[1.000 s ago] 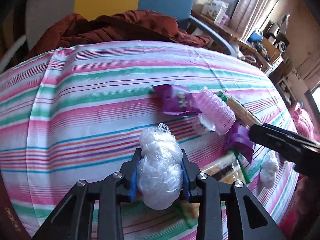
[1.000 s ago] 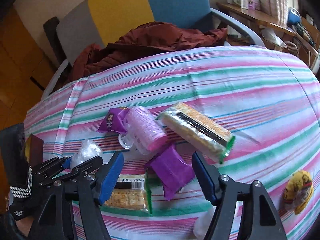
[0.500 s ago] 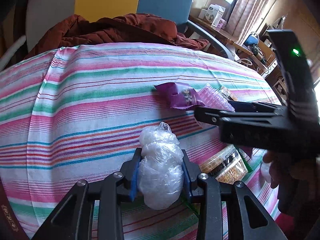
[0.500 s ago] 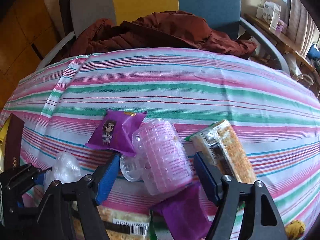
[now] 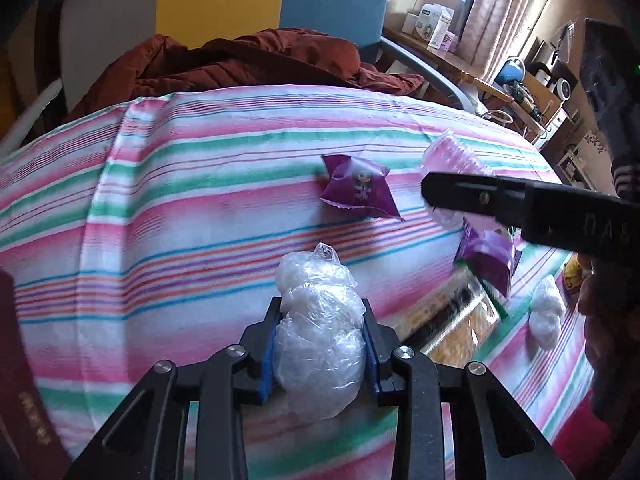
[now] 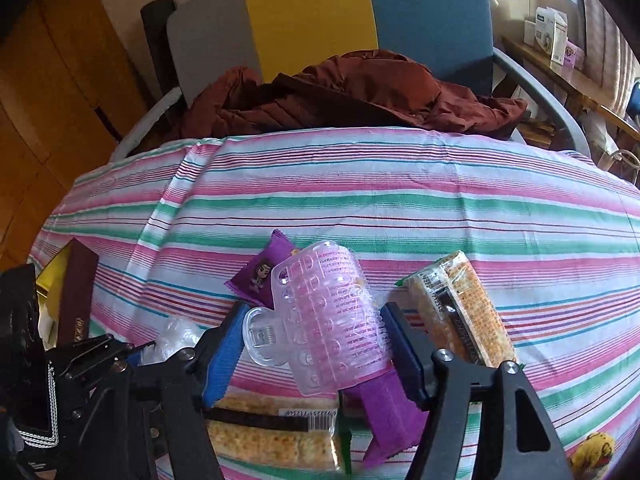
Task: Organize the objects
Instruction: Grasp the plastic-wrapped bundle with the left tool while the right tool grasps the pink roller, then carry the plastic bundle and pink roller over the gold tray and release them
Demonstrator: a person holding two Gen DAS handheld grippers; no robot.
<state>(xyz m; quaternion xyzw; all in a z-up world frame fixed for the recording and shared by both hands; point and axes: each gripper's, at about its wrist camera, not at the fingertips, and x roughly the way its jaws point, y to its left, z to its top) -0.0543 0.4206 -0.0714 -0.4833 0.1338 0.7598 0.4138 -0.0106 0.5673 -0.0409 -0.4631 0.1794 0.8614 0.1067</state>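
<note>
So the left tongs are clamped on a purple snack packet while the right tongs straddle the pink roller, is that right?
Not quite: in the left wrist view the left tongs are clamped on a clear plastic-wrapped bundle, not a purple packet. The right tongs do straddle the pink roller.

The left gripper (image 5: 319, 354) clamps a crumpled clear plastic wad (image 5: 318, 336) between its blue-padded fingers (image 5: 267, 360) above the striped cloth (image 5: 180, 216). A purple snack packet (image 5: 358, 188) lies beyond. The right gripper (image 5: 520, 204) reaches across from the right, partly hiding a pink plastic roller (image 5: 452, 160)
</note>
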